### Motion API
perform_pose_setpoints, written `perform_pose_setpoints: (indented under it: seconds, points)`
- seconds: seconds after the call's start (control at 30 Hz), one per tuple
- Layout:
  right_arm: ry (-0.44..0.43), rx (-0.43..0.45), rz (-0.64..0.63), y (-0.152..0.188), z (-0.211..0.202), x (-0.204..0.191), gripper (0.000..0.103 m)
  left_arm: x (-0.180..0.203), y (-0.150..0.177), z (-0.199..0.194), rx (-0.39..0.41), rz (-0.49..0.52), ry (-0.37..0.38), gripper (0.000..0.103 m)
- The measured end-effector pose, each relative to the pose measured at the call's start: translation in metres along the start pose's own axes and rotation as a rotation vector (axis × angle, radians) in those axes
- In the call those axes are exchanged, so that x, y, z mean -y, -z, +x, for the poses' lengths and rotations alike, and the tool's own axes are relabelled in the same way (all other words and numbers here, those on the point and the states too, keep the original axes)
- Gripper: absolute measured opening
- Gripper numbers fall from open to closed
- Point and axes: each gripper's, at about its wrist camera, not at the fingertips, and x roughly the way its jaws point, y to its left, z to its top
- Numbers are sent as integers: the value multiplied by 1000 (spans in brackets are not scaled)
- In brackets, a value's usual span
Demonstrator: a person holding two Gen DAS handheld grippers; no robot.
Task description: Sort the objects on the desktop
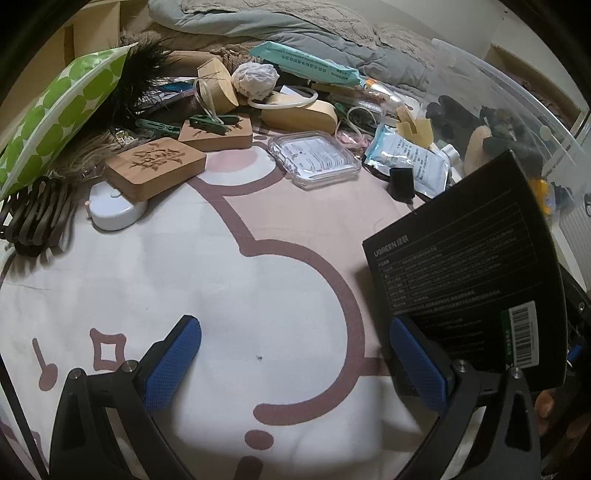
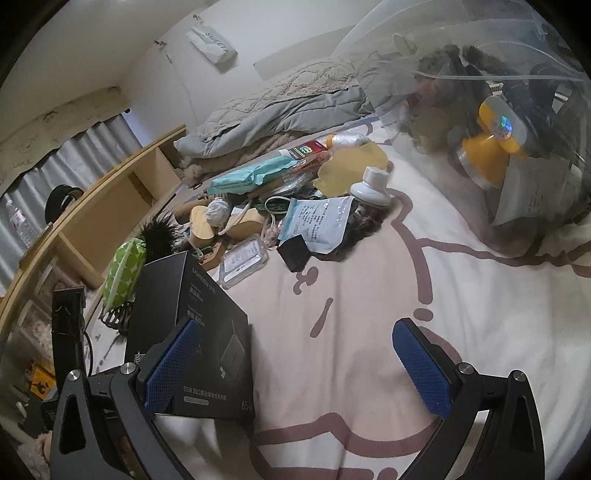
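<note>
Both grippers hang low over a bed whose soft sheet [image 1: 155,266] is pale with a brown looping print. The left gripper [image 1: 295,362] has its fingers [image 1: 173,365] wide apart, with only sheet between the blue, dimpled pads. The right gripper [image 2: 297,363] is the same: fingers spread, nothing gripped.

A matte black carton [image 1: 469,266] with fine printed text and a barcode sticker stands on the near sheet between the two grippers. In the left view it sits just behind the right-hand pad, and in the right view just behind the left-hand pad (whether either pad touches the cardboard I cannot tell).

Farther off lies a loose heap. Two flat wooden blocks [image 1: 155,168] with carved faces lie at far left, one resting on a smooth white disc [image 1: 114,212]. Green pegs [image 1: 207,123] lie across the second block. A glossy green-dotted pouch [image 1: 62,110] leans at left beside black feathers [image 1: 144,74]. A clear, rounded plastic case [image 1: 314,158] lies mid-heap, with a crinkled foil sachet [image 1: 413,162] and a small black cube [image 1: 400,182] to its right. At far right stands a clear plastic bin [image 2: 509,122], rounded, holding a yellow object and dark items. A rumpled grey quilt [image 1: 295,29] lies beyond.
</note>
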Motion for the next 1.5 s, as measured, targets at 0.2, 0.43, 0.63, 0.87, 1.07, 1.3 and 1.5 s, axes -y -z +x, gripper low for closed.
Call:
perform_pose_setpoints:
  seconds: [0.2, 0.43, 0.63, 0.87, 1.07, 1.3, 1.5]
  points:
    - [7, -22, -8, 3, 3, -2, 103, 3, 1, -19, 21, 35, -3, 103]
    - [5, -40, -20, 6, 6, -3, 103, 2, -6, -41, 89, 77, -16, 103]
    - [2, -83, 11, 10, 13, 2, 103, -10, -10, -61, 164, 51, 8, 103]
    - [39, -123, -29, 16, 20, -3, 103, -3, -11, -83, 279, 66, 84, 103]
    - [86, -122, -33, 18, 18, -2, 103, 13, -9, -85, 292, 105, 142, 103]
    - [142, -126, -61, 31, 11, -5, 103, 22, -6, -73, 254, 138, 140, 103]
    - [166, -154, -192, 52, 9, -29, 103, 18, -5, -71, 240, 110, 159, 103]
